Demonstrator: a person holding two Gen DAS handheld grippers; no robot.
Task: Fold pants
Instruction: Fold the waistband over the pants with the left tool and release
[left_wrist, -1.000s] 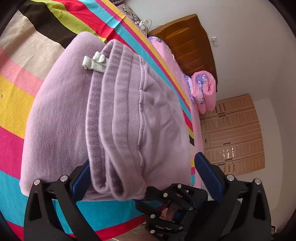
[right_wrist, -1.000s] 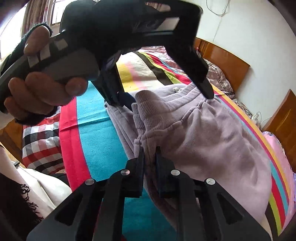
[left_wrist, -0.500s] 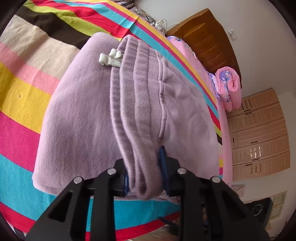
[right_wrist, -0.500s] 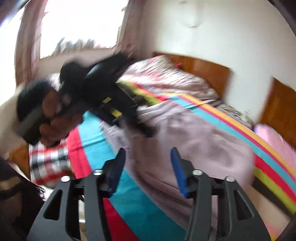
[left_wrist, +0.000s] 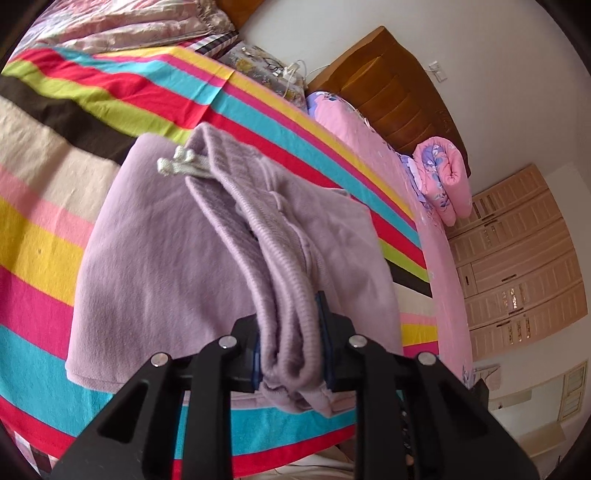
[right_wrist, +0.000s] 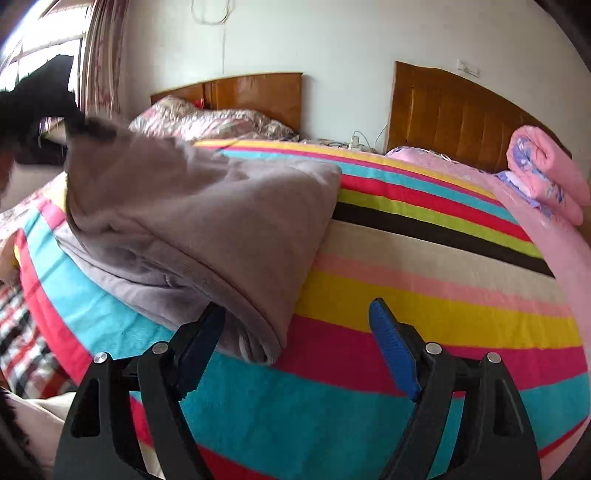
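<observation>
The lilac pants (left_wrist: 155, 266) lie folded on a striped blanket (left_wrist: 44, 206). My left gripper (left_wrist: 291, 354) is shut on their ribbed waistband (left_wrist: 255, 236) and holds that edge lifted above the folded stack. A white drawstring (left_wrist: 177, 166) hangs at the far end of the waistband. In the right wrist view the pants (right_wrist: 207, 221) lie at the left, with one end raised by the left gripper at the far left. My right gripper (right_wrist: 295, 350) is open and empty, low over the blanket (right_wrist: 424, 295) beside the near corner of the pants.
A rolled pink quilt (right_wrist: 543, 173) lies on a pink sheet at the right by a wooden headboard (right_wrist: 450, 118). A second bed with a flowered cover (right_wrist: 207, 122) stands behind. A wardrobe (left_wrist: 517, 258) stands by the wall.
My left gripper closed on the waistband and lifted it. My right gripper let go of the pants, opened, and swung right to the near corner of the stack.
</observation>
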